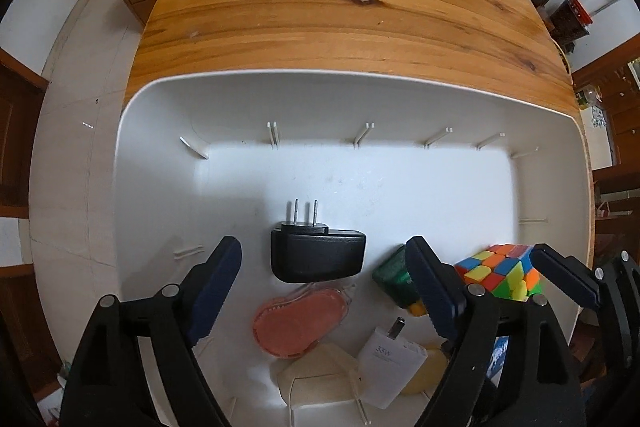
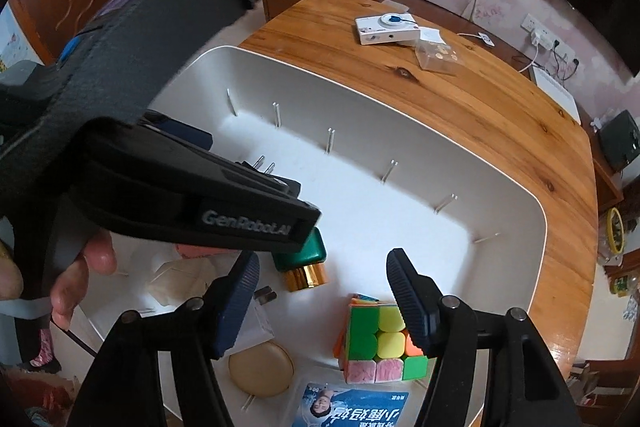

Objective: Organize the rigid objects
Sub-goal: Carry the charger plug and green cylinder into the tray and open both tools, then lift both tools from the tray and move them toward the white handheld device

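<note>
left gripper (image 1: 324, 287) – jaws wide, empty, we read black adapter (image 1: 318, 255) as set down flat in white bin (image 1: 280, 83) | right gripper (image 2: 320, 297) – part-open, clear of puzzle cube (image 2: 380, 343), likewise binned

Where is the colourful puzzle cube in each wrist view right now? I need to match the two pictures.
Left wrist view: the puzzle cube sits at lower right in the white bin, partly behind black fingers.
Right wrist view: the puzzle cube is low and centre, just left of a finger.
Shared landmark: the green bottle with the gold cap lies left of the cube in both.
</note>
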